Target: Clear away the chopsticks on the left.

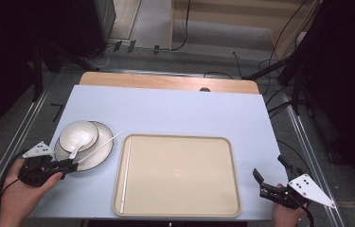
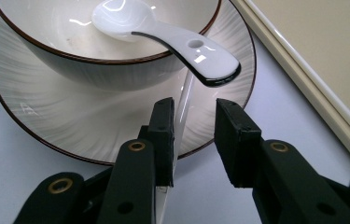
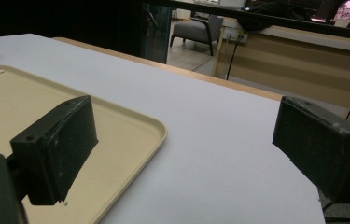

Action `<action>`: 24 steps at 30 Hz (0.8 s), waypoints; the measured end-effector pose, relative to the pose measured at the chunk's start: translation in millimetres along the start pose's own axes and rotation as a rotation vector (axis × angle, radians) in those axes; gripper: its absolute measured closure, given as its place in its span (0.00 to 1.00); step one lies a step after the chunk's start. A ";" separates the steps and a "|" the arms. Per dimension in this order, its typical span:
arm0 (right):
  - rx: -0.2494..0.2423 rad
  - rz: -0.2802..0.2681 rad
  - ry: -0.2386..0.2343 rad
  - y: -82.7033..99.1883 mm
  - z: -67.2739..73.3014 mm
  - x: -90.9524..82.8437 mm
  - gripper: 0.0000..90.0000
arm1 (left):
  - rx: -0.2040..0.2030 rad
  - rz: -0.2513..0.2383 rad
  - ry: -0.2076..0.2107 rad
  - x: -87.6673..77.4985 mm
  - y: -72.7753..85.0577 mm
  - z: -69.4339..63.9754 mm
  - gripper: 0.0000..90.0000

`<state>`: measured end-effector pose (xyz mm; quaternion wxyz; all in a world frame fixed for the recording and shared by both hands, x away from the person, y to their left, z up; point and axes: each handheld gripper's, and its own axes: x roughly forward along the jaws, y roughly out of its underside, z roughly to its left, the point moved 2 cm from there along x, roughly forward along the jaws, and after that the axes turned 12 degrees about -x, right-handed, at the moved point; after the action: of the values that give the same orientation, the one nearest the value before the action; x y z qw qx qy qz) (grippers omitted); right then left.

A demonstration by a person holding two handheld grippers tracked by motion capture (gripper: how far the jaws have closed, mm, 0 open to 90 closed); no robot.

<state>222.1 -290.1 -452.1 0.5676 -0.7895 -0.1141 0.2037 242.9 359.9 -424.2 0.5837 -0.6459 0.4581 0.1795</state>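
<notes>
L hand (image 1: pixel 16 196) at 7 o'clock of high view, forearm entering from bottom edge, left gripper (image 1: pixel 71 165) pointing toward 3 o'clock, jaws part open w/ a narrow gap. R hand (image 1: pixel 286 215) at 5 o'clock, right gripper (image 1: pixel 270 172) aimed toward 11 o'clock, jaws spread wide

In the left gripper view, the top edge of the frame cuts off the far rim of the white ceramic bowl with a dark brown rim (image 2: pixel 116 51). The ribbed white plate under it (image 2: pixel 70 121) runs out at the upper left. The thin white stick (image 2: pixel 184 100) passes behind the jaws at bottom centre; whether a pad touches it cannot be told. The cream plastic tray (image 2: pixel 322 60) is cropped at the right. In the right gripper view, the right jaw runs off the lower right corner.
</notes>
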 end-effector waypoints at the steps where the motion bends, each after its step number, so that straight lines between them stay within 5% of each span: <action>1: -0.001 0.000 0.000 0.0 0.1 0.1 0.07 | 0.003 -0.002 -0.002 0.5 -0.3 -0.2 0.76; 7: -0.001 -0.001 0.001 0.2 -0.5 -0.7 0.07 | -0.004 -0.034 0.001 -1.2 -3.3 -0.4 0.75; 15: 0.002 0.004 -0.003 0.1 0.7 0.0 0.07 | -0.004 -0.001 -0.028 16.8 -5.3 -2.8 0.76; 24: 0.003 0.007 -0.002 0.7 0.5 -0.4 0.07 | -0.007 0.044 -0.025 30.3 -6.6 -6.1 0.92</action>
<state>221.4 -290.1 -452.8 0.5680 -0.7887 -0.1116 0.2069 262.0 342.1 -442.0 0.5828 -0.6357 0.4642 0.2019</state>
